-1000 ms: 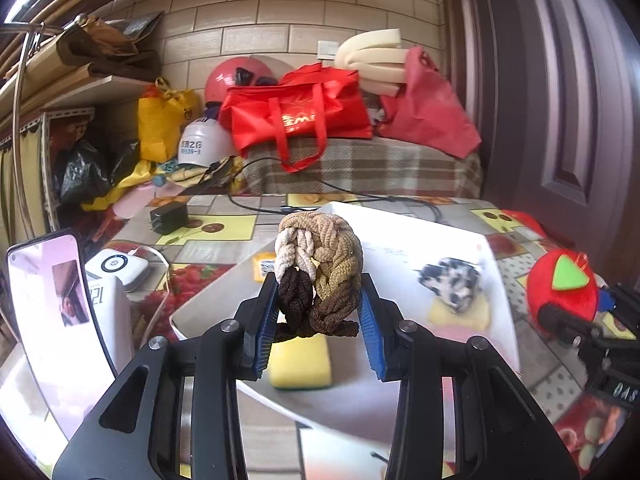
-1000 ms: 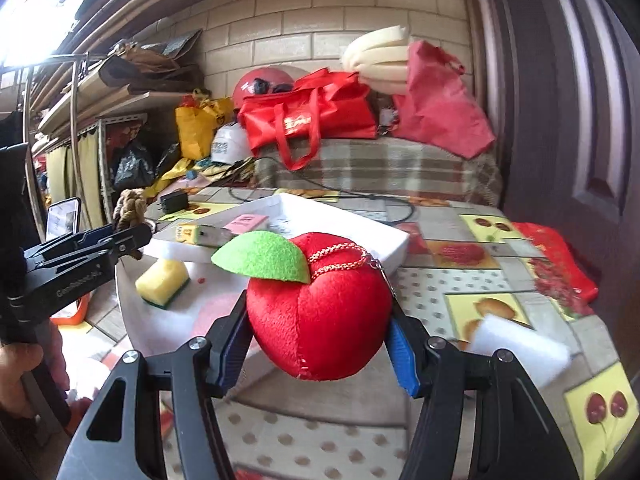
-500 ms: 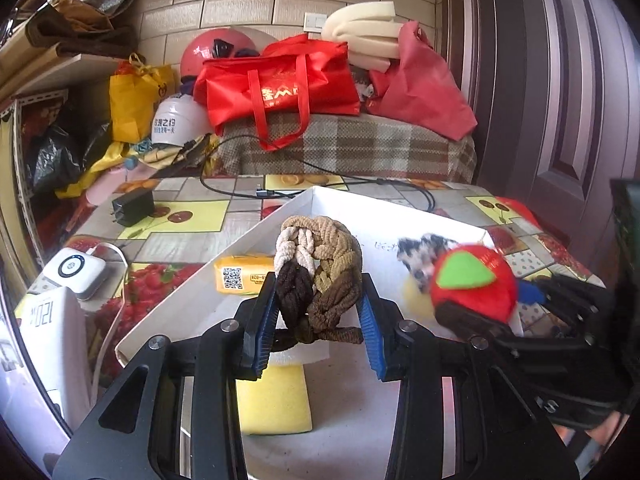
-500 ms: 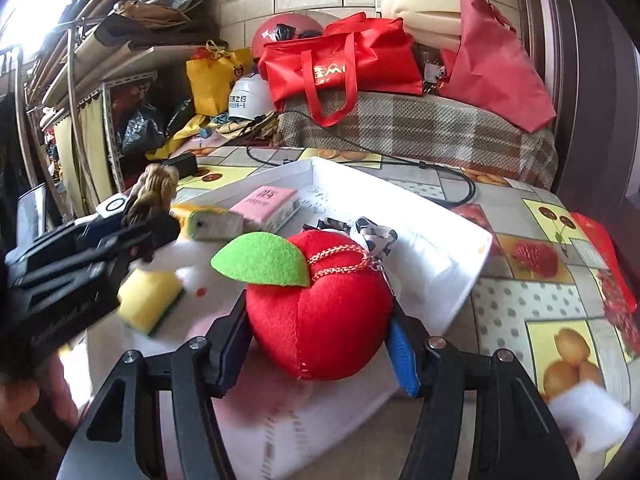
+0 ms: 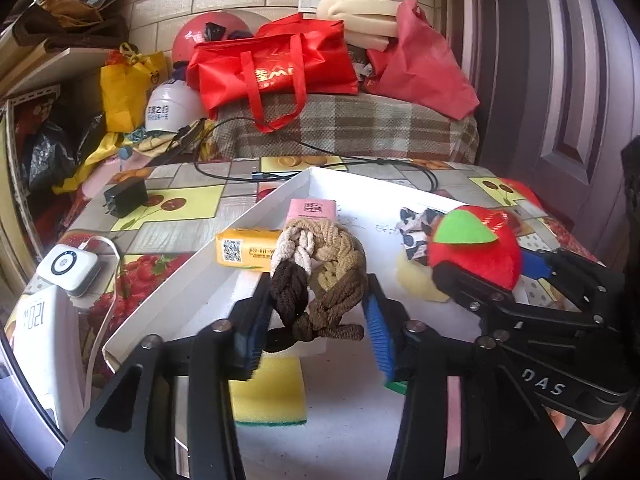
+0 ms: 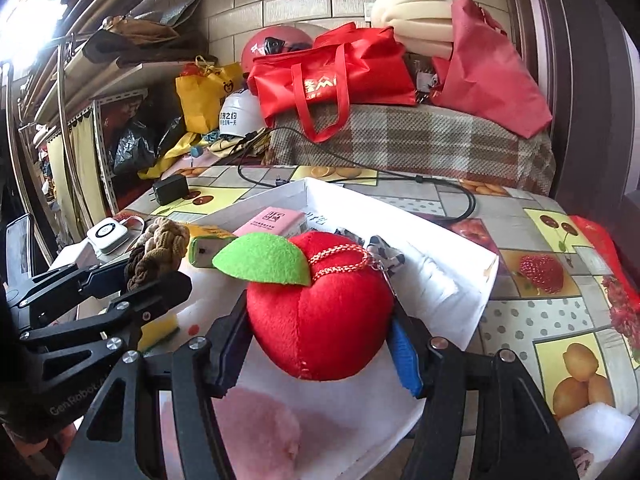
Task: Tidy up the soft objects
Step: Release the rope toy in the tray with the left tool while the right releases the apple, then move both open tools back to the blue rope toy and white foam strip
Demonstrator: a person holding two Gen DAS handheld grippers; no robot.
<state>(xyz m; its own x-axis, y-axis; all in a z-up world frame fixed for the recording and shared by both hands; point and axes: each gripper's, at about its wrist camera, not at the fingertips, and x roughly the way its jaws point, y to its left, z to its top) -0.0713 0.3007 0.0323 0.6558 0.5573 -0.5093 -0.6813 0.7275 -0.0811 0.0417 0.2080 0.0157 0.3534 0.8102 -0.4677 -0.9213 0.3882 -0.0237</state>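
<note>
Since the earlier frames both grippers have advanced over the white tray (image 5: 208, 276), and the right gripper (image 5: 476, 264) now sits farther inside the left wrist view, beside the left gripper (image 5: 318, 314). The table (image 6: 532, 220), covered in a fruit-print cloth, carries the tray, whose far corner points toward the plaid-covered bench (image 6: 416, 140). On that bench rests a red tote bag (image 5: 276, 68). The right gripper (image 6: 320, 344) is pinched on the red plush apple (image 6: 320, 312), held above the tray's right half; its green felt leaf (image 6: 262, 258) faces the camera. The left gripper is clamped on the braided rope ring (image 5: 316, 272), raised above the tray's near left part. A yellow sponge (image 5: 270, 390) lies on the tray floor below the left fingers. A yellow packet (image 5: 244, 248) and a pink packet (image 5: 310, 210) lie along the tray's left wall. A black-and-white patterned piece (image 5: 416, 228), possibly a scrunchie, lies just behind the apple.
</note>
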